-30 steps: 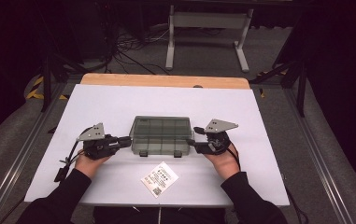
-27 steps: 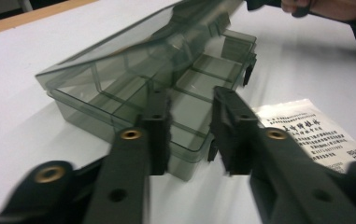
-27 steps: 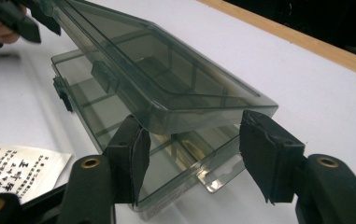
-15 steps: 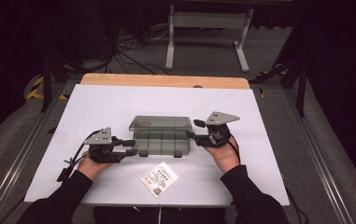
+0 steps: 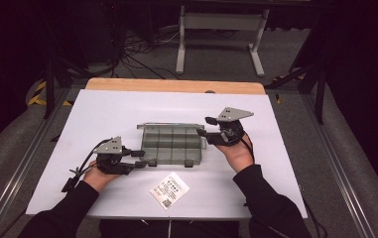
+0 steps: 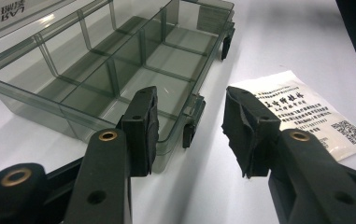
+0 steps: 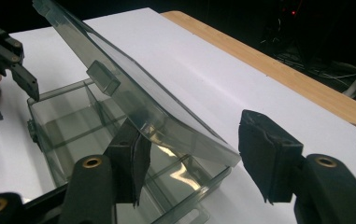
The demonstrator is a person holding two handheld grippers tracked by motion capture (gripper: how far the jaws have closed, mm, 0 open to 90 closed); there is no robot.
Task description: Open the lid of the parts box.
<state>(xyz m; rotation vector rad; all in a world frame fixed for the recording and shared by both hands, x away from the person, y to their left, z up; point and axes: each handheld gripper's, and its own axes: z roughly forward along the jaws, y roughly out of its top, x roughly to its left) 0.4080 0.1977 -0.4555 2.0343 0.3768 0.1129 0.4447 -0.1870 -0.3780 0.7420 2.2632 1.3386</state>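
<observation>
Item: smoke-grey translucent plastic compartment box [image 5: 170,145], rectangular, with internal dividers and a hinged lid [image 7: 133,100]. It sits mid-table on the white table cover [image 5: 102,114], and the lid is raised partway on its far-edge hinge. Two black latches [image 6: 189,123] hang undone on the near wall.

Handling — judged light, stiff and thin-walled, with smooth faces likely to slip under pads. The empty tray may skate on the cover if pushed, and the hinge looks the weakest part. Best holds are the lid's free edge or its corner, or the tray's rim by a latch.

Left gripper [image 6: 189,128]: its jaws have just been opening and stand spread at the near-left corner, one pad against the wall and pinching nothing.

Right gripper [image 7: 189,158]: jaws spread, one pad tucked under the lid's end and propping it up rather than clamping it.

Nearby: a white printed sachet [image 5: 169,190], apart from the box.
</observation>
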